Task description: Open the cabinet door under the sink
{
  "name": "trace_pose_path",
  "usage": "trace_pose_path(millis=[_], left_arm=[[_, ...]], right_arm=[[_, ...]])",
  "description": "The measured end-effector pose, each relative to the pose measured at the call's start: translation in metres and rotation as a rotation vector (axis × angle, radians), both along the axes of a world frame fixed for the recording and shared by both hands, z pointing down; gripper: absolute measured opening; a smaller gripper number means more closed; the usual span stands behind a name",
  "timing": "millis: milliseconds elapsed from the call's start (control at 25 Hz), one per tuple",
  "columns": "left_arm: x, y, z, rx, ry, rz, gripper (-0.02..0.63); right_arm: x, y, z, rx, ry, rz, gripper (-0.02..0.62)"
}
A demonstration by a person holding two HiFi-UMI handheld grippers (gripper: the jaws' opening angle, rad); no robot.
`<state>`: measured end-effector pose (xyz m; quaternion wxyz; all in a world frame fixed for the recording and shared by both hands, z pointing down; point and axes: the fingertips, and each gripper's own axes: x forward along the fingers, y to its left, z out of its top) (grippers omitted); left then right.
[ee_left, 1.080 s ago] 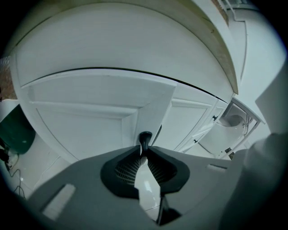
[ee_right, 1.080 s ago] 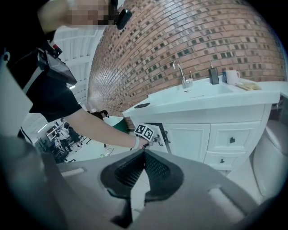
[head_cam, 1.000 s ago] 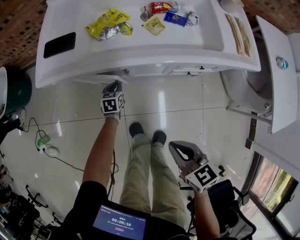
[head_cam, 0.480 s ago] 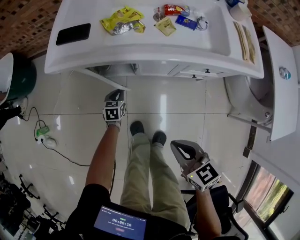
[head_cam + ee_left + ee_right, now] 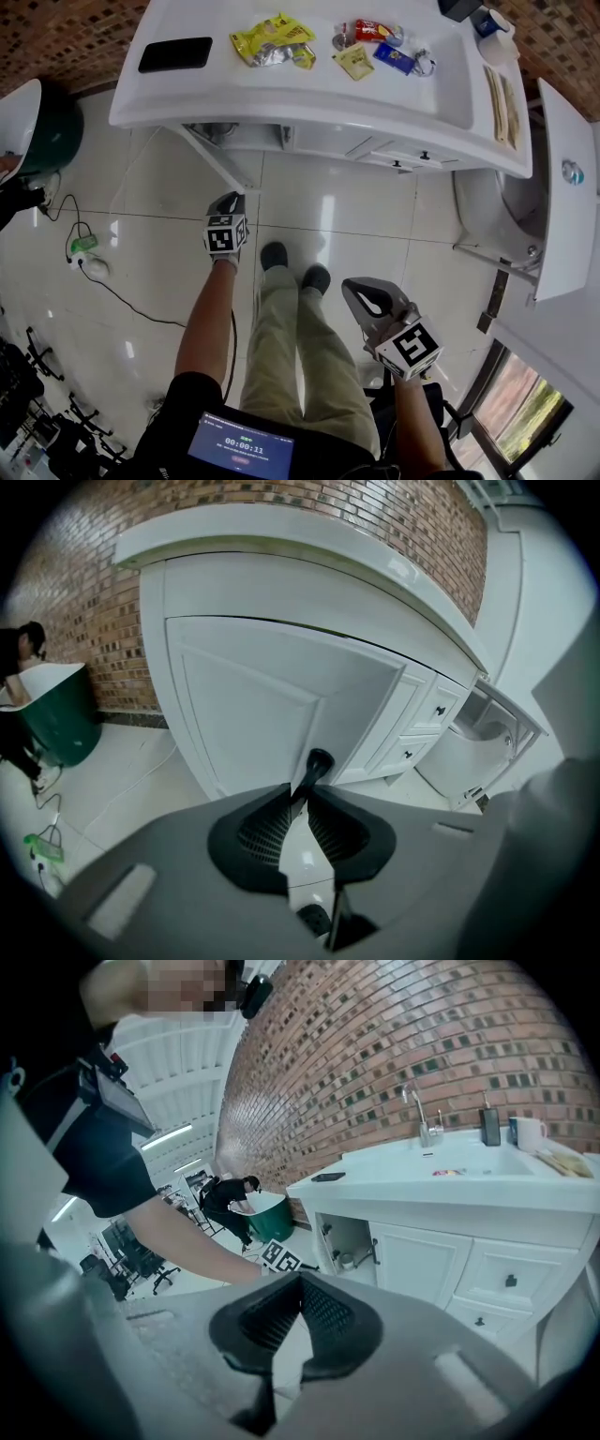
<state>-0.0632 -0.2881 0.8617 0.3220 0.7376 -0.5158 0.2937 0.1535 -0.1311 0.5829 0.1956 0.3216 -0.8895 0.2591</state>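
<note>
Opening nearly done: cabinet door (image 5: 253, 696) swung wide. Pinches knob (image 5: 320, 759) with left gripper (image 5: 303, 789) fingers (image 5: 267, 829), just easing apart; holds right gripper (image 5: 298, 1283) closed, empty. Release remaining.

Only legible text: timer "00:00:11" on chest-mounted screen (image 5: 244, 448), 6 o'clock in head view. Snack packets (image 5: 274, 40) on worktop (image 5: 309, 94), 12 o'clock: print too small to read.

Fingers (image 5: 267, 829) seemingly pinch the black knob (image 5: 319, 760) of the cabinet door (image 5: 253, 691).
</note>
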Motion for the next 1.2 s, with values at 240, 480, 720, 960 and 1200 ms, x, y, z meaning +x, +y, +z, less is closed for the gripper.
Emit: trace_pose_path(millis=[240, 480, 720, 960, 1200], left_arm=[[-0.031, 0.021, 0.0, -0.01, -0.029, -0.04, 0.067], [-0.07, 0.039, 0.0, -0.021, -0.069, -0.081, 0.061], [-0.108, 0.05, -0.001, -0.025, -0.087, -0.137, 0.05], [-0.144, 0.055, -0.002, -0.032, -0.095, -0.152, 0.04], [-0.184, 0.056, -0.003, -0.04, -0.117, -0.11, 0.034]], right_arm=[[-0.008, -0.001, -0.002, 0.005, -0.006, -0.04, -0.011], [-0.024, -0.004, -0.007, 0.013, -0.037, -0.074, -0.011], [-0.046, -0.013, -0.007, 0.027, -0.045, -0.096, -0.011], [-0.079, -0.017, -0.003, 0.025, -0.054, -0.122, -0.011], [-0.111, -0.012, 0.002, 0.005, -0.065, -0.178, -0.011]])
